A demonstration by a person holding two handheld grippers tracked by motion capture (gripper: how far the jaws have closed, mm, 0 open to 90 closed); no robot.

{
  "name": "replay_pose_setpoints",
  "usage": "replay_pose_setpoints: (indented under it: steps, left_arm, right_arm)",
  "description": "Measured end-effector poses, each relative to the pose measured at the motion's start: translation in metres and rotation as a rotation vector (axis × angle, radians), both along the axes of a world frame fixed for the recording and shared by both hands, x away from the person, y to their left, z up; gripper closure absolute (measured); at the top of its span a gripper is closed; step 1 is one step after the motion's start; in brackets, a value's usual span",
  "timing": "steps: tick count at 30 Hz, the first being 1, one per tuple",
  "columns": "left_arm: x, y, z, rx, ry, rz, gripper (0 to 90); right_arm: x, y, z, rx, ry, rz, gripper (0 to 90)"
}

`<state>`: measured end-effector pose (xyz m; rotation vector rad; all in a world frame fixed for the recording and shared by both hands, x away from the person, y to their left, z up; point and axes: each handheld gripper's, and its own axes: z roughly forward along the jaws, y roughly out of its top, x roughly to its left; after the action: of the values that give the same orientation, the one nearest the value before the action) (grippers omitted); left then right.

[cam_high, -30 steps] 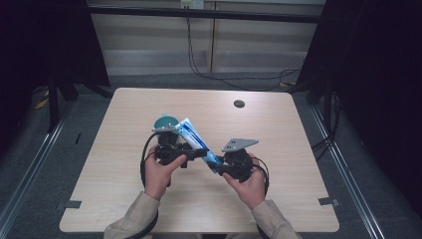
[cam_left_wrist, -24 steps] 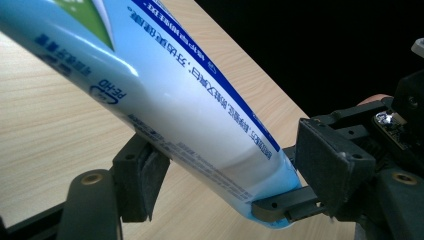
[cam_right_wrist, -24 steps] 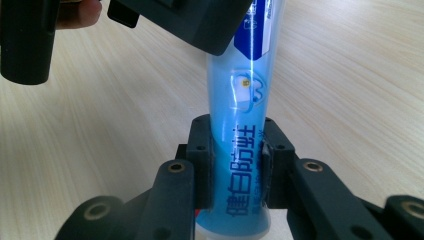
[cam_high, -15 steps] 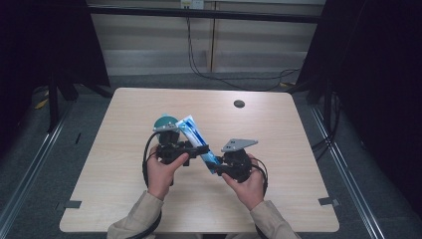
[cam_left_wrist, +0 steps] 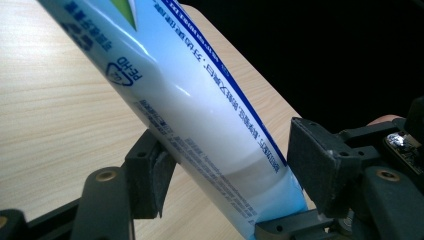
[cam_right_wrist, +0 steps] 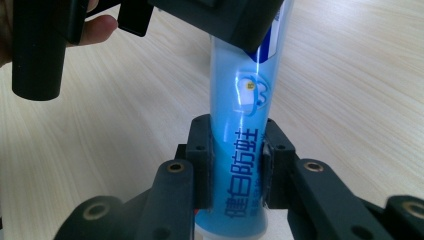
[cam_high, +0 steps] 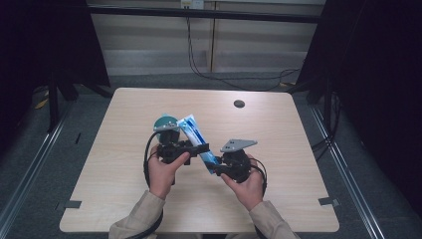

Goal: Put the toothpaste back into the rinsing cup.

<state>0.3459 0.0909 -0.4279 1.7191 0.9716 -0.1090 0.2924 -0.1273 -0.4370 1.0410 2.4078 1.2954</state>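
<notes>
Right gripper [cam_right_wrist: 235, 165]: clenched on the lower end of the toothpaste tube [cam_right_wrist: 243, 120], pads flat against both sides, tube upright between them in the right gripper view.

Left gripper [cam_left_wrist: 225, 170]: jaws have just been closing around the tube's upper body; one pad touches the tube, the other stands just beside it, so no full grasp shows.

Toothpaste tube [cam_high: 198, 141]: held aloft over the counter [cam_high: 298, 149], slanting between both grippers, a teal round object [cam_high: 162, 121] just behind its far end.

Handling note, as judgement: the left gripper should close squarely across the tube's flat width before the right one lets go, gently enough to avoid squeezing paste out.
</notes>
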Motion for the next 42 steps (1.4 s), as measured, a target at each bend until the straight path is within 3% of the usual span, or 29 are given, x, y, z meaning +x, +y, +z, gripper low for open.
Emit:
replay_pose_setpoints:
  steps: [20,42]
  left_arm:
    - [0.0008,-0.0026,0.0003,-0.011,-0.008,0.029,36.4]
    - [-0.0008,-0.0061,-0.0016,-0.037,0.0,0.03,37.9]
  right_arm:
    - [0.0012,0.0021,0.0006,0.014,-0.008,-0.018,71.8]
    - [-0.0016,0.0041,0.0038,0.019,-0.055,-0.027,72.1]
